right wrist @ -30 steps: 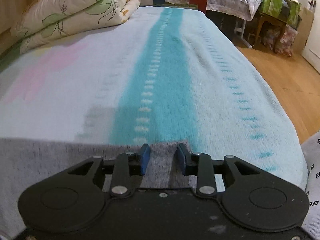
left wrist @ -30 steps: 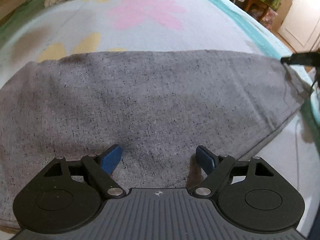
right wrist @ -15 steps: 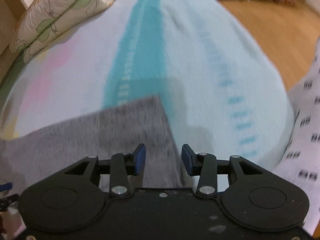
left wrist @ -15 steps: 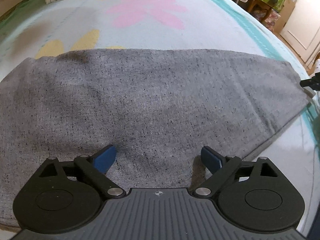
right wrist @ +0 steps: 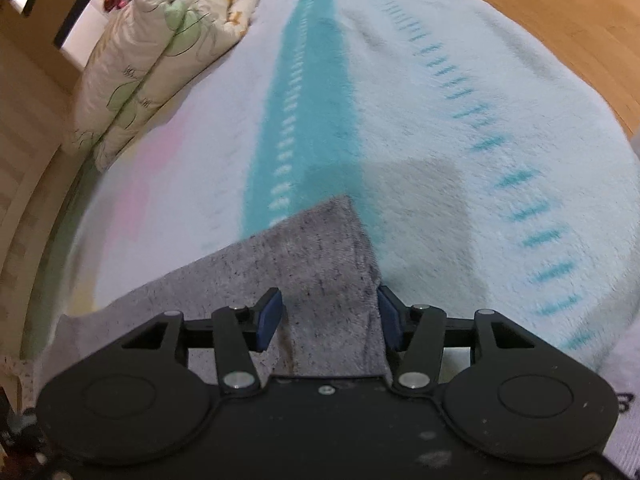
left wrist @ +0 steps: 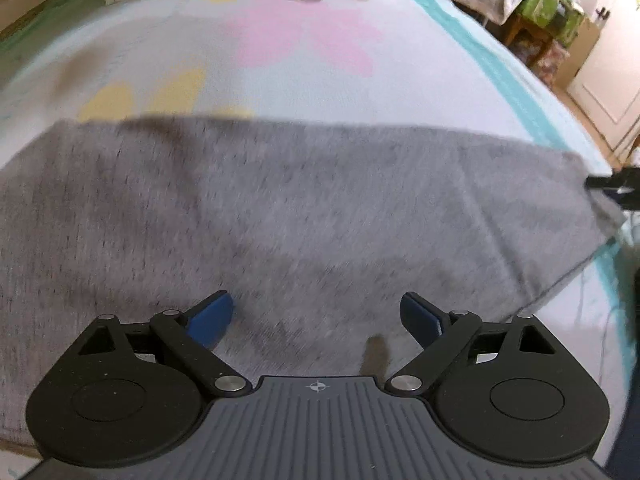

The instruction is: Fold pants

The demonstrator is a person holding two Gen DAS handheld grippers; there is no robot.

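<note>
Two grippers over one pair of grey pants (left wrist: 304, 216), which lies flat as a wide folded band across the flowered blanket (left wrist: 280, 60) on the bed.

Left side first: left gripper (left wrist: 316, 316) hangs just above the near part of the cloth, jaws spread wide, nothing between the pads, no contact I can confirm (frame is motion-blurred).

Right side: right gripper (right wrist: 328, 316) sits at the pants' right end corner, jaws opening. Cloth lies between the blue pads (right wrist: 269, 314) but they aren't pressing it, so that reads as a release. Its tip also shows at the far right edge of the left wrist view, next to that same corner.

Progress, my read: at least one fold is laid down and the edges look roughly aligned. Band is still long, so likely one or two more folds across its length remain. Can't tell layer count from these views.
</note>
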